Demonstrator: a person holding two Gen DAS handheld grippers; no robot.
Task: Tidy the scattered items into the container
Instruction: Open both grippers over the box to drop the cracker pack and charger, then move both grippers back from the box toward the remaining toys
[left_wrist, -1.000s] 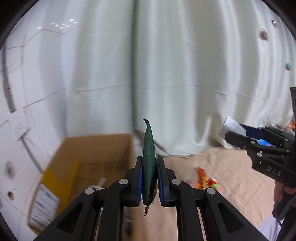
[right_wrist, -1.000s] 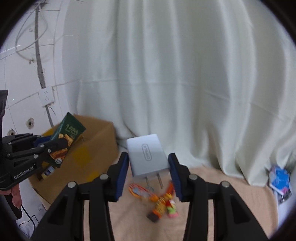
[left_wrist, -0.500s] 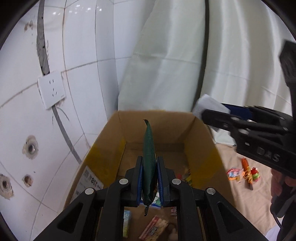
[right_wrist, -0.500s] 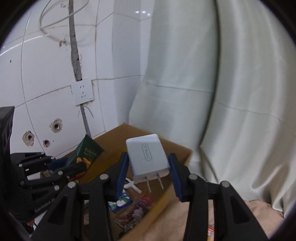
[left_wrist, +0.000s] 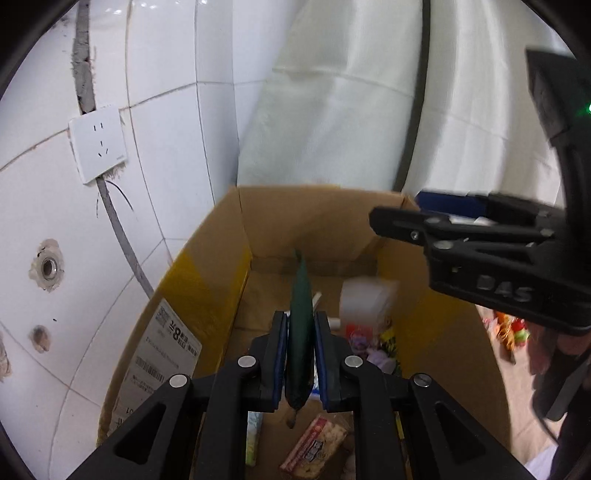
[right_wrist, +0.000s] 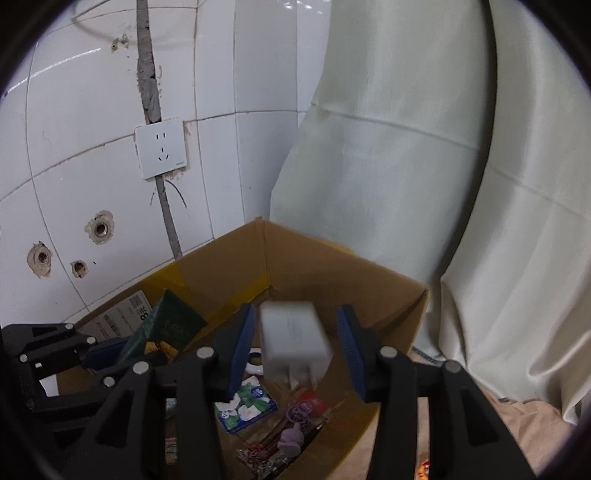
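Charger (right_wrist: 293, 338) loose between parted right claw (right_wrist: 295, 347)

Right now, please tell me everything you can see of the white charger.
The white charger is a small boxy plug adapter of smooth plastic, blurred, its prongs not clear. It sits tilted in mid-air between the right gripper jaws, which have just been opening; neither pad touches it. Below it is the open cardboard box.

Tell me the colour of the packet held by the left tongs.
Dark green packet; right wrist view shows it best.
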